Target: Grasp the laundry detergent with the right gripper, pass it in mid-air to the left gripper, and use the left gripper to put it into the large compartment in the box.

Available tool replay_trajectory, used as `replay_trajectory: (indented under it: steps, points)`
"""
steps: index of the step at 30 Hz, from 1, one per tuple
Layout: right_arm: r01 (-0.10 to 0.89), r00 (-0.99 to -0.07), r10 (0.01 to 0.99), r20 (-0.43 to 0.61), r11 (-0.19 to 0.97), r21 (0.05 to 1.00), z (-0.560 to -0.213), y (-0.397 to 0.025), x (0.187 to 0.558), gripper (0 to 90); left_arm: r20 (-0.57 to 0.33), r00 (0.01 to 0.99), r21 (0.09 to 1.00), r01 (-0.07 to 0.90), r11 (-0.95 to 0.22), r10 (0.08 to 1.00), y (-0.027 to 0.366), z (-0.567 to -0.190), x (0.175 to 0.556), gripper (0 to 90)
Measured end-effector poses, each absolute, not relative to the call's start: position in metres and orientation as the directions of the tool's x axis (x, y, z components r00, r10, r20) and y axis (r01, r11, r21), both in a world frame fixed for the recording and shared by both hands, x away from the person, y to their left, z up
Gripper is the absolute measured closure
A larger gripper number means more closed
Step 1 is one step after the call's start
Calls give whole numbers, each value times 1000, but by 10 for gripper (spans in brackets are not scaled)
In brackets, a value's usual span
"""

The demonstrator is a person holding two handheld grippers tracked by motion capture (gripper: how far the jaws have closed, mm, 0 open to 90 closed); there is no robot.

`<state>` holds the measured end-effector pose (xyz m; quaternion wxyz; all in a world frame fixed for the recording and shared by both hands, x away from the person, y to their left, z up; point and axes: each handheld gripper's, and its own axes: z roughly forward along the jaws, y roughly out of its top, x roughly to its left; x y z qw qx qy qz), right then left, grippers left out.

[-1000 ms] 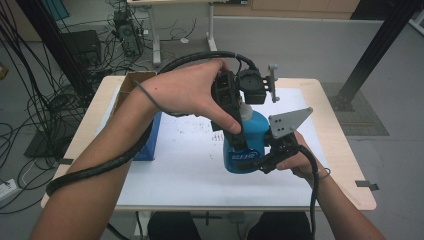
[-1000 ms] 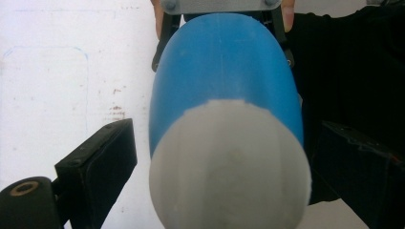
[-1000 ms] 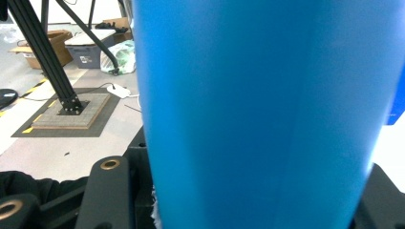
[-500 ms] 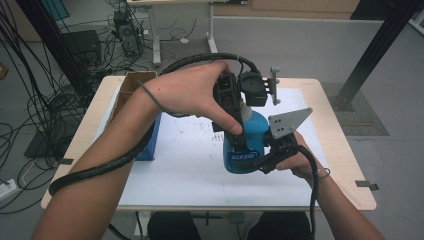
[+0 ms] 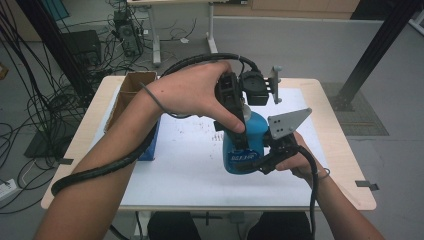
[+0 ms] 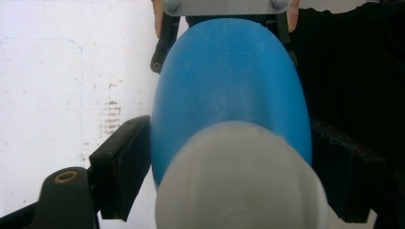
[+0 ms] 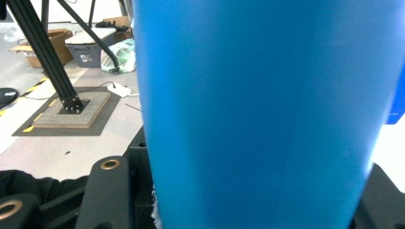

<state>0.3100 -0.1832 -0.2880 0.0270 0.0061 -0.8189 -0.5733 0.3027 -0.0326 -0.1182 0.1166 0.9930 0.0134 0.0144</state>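
Note:
A blue bottle with a white cap stands upright on the white sheet at the middle of the table. My left gripper comes down from above, and its two black pads press the bottle's shoulder on both sides just below the cap. My right gripper comes in low from the right and is shut on the bottle's lower body, with its grey plate above. A hand holds each gripper.
An open cardboard box sits at the table's left side, with a blue box in front of it under the left forearm. Thick cables trail from both grippers. A black post stands on the floor beyond the right corner.

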Motion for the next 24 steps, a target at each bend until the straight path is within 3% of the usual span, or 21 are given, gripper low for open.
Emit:
replay_trajectory:
  steps: [12,24]
  points:
    - [17,-999,-43,34,346,938,-288,-183,310,411,12,999,236,44,-971,48,-33,-117,304,367]
    - [19,-999,-39,34,340,940,-289,-184,310,411,14,998,233,55,-971,60,-34,-118,304,373]
